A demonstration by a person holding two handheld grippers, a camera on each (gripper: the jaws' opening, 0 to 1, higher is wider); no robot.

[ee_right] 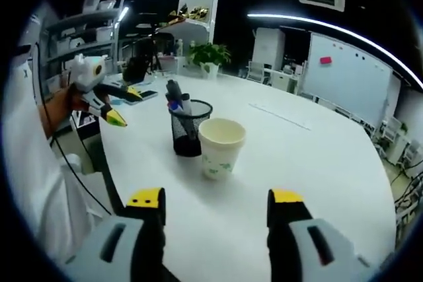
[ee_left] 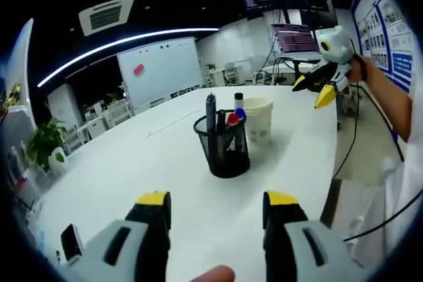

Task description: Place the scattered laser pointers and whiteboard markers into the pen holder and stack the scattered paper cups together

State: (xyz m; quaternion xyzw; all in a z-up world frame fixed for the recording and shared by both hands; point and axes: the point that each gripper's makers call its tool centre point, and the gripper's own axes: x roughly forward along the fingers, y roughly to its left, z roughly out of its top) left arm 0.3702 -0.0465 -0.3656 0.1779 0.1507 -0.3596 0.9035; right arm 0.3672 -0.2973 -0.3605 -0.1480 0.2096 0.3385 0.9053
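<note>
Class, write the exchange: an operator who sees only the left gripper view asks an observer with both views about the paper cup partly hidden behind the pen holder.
Operator: Is anything inside the cup?
Observer: In the right gripper view it stands upright, mouth up, and what shows of its inside looks empty.
Operator: Is the right gripper carrying something?
Observer: No. In its own view its jaws stand wide apart with nothing between them.

Left gripper (ee_left: 217, 208): jaws apart, empty, above white table (ee_left: 132, 163). Black mesh pen holder (ee_left: 223, 144) upright, holding markers (ee_left: 232, 118). Paper cup (ee_left: 259, 120) just behind it. Right gripper (ee_left: 317, 87) raised at table's far edge.
</note>
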